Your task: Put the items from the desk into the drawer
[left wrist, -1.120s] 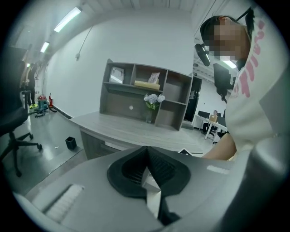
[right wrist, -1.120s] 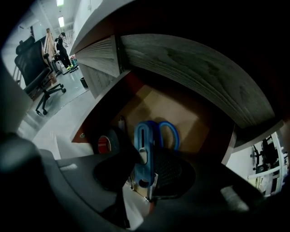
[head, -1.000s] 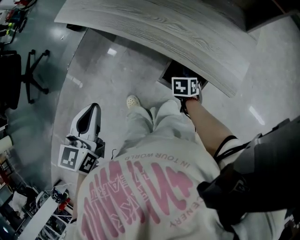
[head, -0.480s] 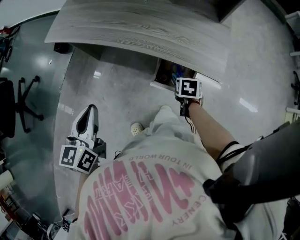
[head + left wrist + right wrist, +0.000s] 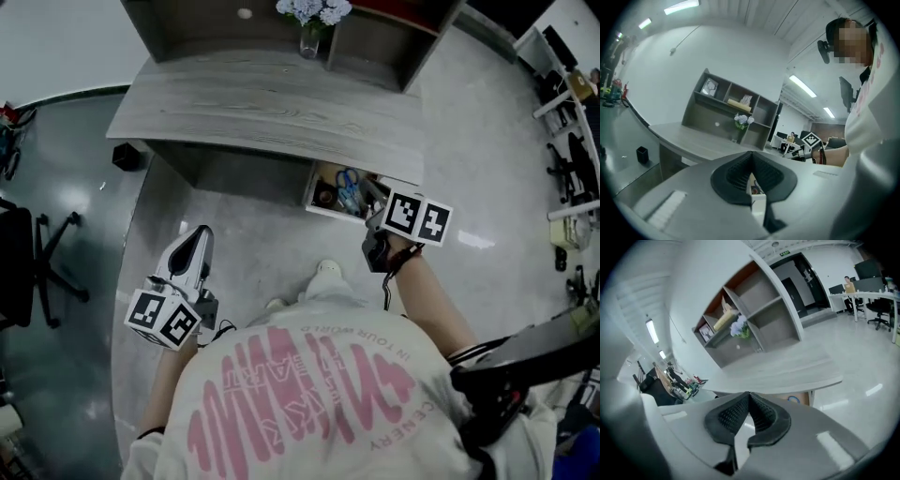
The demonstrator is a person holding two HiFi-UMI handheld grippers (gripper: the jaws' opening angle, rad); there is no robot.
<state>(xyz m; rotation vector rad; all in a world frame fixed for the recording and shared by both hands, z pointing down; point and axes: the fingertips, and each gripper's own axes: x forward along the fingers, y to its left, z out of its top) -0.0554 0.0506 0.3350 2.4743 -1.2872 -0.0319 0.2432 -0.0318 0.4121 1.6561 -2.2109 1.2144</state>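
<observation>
Right tongs (image 5: 749,393), just snapped shut on nothing, have risen from the open drawer (image 5: 342,192); left tongs (image 5: 751,153) hang clenched, empty. Only a vase (image 5: 309,36) stands on the tabletop (image 5: 234,103), so loading looks finished.

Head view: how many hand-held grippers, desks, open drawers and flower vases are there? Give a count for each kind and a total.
Hand-held grippers: 2, the left hand-held gripper and the right hand-held gripper
Desk: 1
Open drawer: 1
Vase: 1
Total: 5
</observation>
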